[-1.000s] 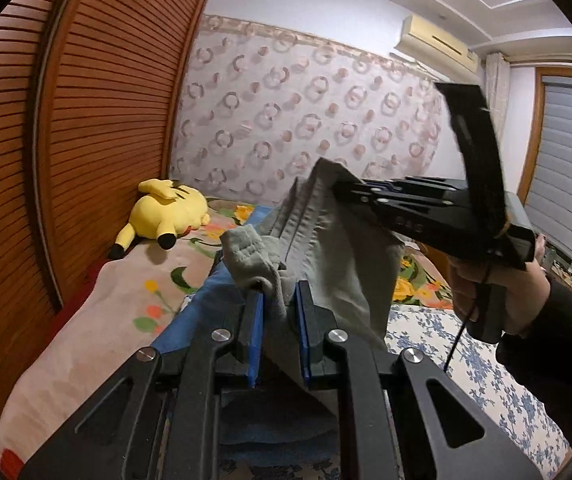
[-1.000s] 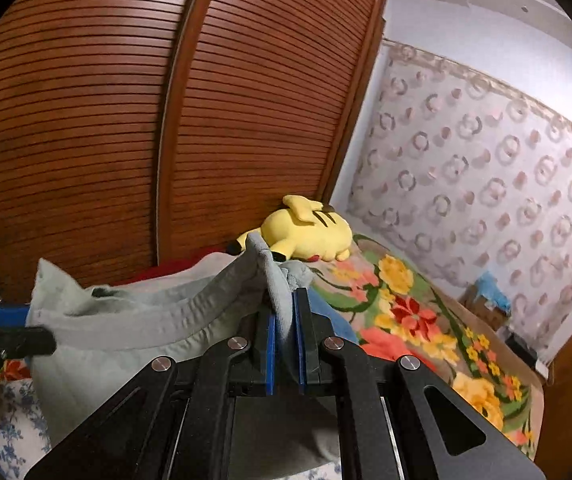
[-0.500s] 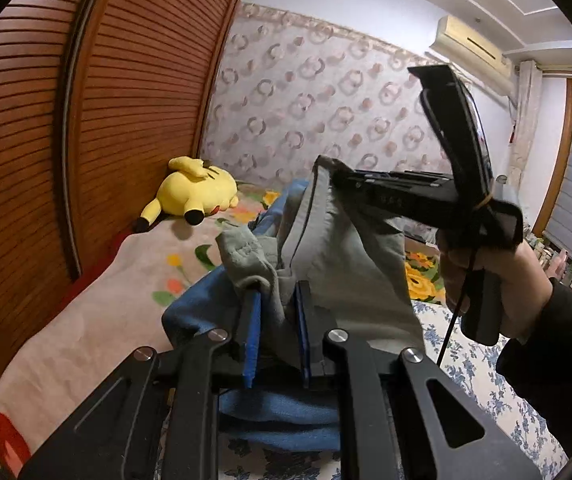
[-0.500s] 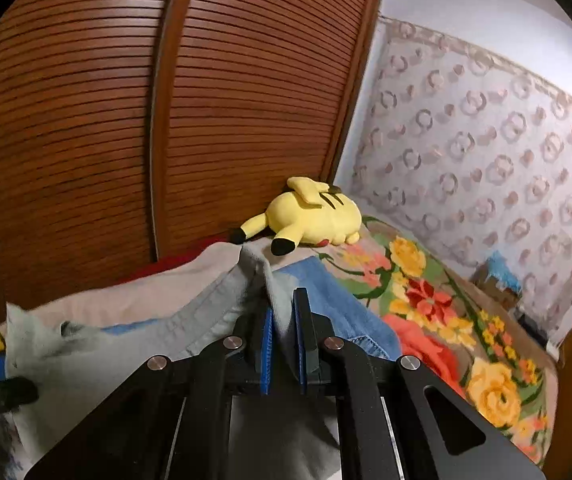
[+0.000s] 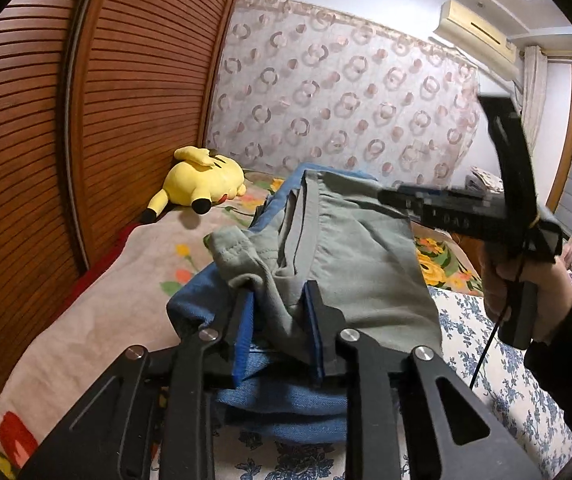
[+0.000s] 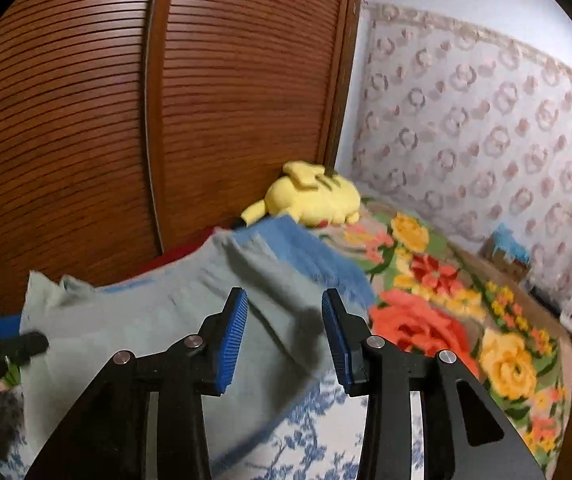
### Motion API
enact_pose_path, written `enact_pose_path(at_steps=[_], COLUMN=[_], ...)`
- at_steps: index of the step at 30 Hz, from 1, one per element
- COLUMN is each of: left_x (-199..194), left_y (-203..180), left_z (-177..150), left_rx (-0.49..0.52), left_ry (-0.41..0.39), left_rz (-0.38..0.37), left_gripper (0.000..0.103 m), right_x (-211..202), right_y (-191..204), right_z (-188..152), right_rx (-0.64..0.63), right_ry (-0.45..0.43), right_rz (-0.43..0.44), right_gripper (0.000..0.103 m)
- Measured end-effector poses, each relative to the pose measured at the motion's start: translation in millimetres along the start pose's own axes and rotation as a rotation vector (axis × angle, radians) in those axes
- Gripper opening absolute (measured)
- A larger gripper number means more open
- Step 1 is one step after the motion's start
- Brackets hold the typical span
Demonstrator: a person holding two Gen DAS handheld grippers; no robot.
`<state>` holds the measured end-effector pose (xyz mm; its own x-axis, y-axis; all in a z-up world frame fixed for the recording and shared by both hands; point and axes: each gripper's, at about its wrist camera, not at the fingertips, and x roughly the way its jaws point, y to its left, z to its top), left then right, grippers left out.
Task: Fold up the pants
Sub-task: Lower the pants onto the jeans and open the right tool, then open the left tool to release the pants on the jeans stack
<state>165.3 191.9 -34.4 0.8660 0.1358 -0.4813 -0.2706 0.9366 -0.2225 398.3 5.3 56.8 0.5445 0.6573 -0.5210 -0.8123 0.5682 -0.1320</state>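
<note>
Grey-green pants (image 5: 350, 248) lie folded on top of blue jeans (image 5: 286, 404) on the bed. My left gripper (image 5: 280, 312) has its blue pads spread a little, with a bunch of the pants' fabric between them. My right gripper (image 6: 284, 320) is open and empty just above the pants (image 6: 174, 320); it also shows in the left wrist view (image 5: 386, 194) at the pants' far right edge, held by a hand. The jeans' blue edge (image 6: 310, 248) shows past the pants.
A yellow plush toy (image 5: 202, 186) lies by the brown slatted wardrobe doors (image 5: 46, 140). A flowered blanket (image 6: 446, 312) covers the far bed, and a blue-and-white flowered sheet (image 5: 506, 380) the near part. A patterned curtain (image 5: 346, 100) hangs behind.
My right gripper has opened and let go of the pants, which have dropped flat onto the jeans. My left gripper's pads have spread wider. Both grippers have moved lower.
</note>
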Motion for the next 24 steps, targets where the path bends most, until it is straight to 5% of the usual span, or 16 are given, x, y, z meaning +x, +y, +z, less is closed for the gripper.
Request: enact_pose_path(at_steps=[6,14,17,24], left_x=[0.7,-1.8,-6.0,-15.9], left_y=[1.0,-1.1,-1.3,-10.5], left_z=[0.1,0.3,0.5,2.4], left_rx=[0.003,0.027,0.025,0.075], left_ry=[0.004,0.009,-0.003,-0.02], left_rz=[-0.003,0.003,-0.008,0.007], left_gripper=[0.045,0.05,0.074,0.088], right_x=[24.8,20.6,8.6,-22.3], right_y=[-15.2,-17.6,-11.9,3.7], right_z=[-1.6,2.0,-9.5,-24.0], right_rx=[0.09,0.133,0.139,0.138], right_ry=[0.046,0.013,-0.001,-0.034], right_rz=[-0.002,-0.024,-0.025,-0.008], right_gripper=[0.04,0.04,0.04,0.04])
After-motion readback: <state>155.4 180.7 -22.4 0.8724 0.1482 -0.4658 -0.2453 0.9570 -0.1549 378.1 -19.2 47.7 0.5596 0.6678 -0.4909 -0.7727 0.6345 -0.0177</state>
